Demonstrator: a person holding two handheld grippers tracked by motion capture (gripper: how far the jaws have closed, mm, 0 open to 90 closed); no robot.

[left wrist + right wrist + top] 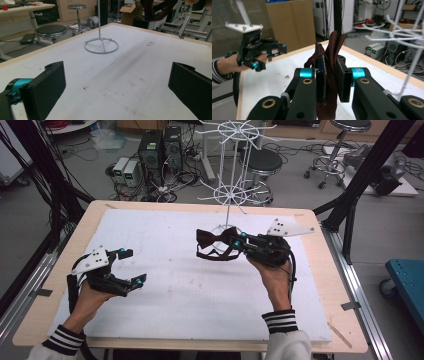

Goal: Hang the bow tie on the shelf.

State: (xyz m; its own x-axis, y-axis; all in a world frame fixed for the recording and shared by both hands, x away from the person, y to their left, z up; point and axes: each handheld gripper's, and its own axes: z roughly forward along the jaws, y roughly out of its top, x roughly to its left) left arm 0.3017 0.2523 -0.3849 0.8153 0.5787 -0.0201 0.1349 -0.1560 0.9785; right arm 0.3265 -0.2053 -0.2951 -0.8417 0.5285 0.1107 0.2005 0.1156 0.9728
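Note:
A dark maroon bow tie with a strap (210,240) hangs above the white mat, and my right gripper (236,241) is shut on it. In the right gripper view the maroon fabric (332,50) is pinched between the two pads and rises above my right gripper (331,82). My left gripper (134,267) hovers low over the mat's left side, open and with nothing in it. The left gripper view has its jaws wide apart around my left gripper (117,85), over bare mat. A white wire rack (230,195) stands at the mat's far edge, just behind the bow tie.
The white mat (175,295) covers a wooden table (330,285). The rack's ring base (101,46) rests on the mat. Stools (262,162), computer towers and cables are on the floor beyond the table. A black frame post (350,205) stands at the right.

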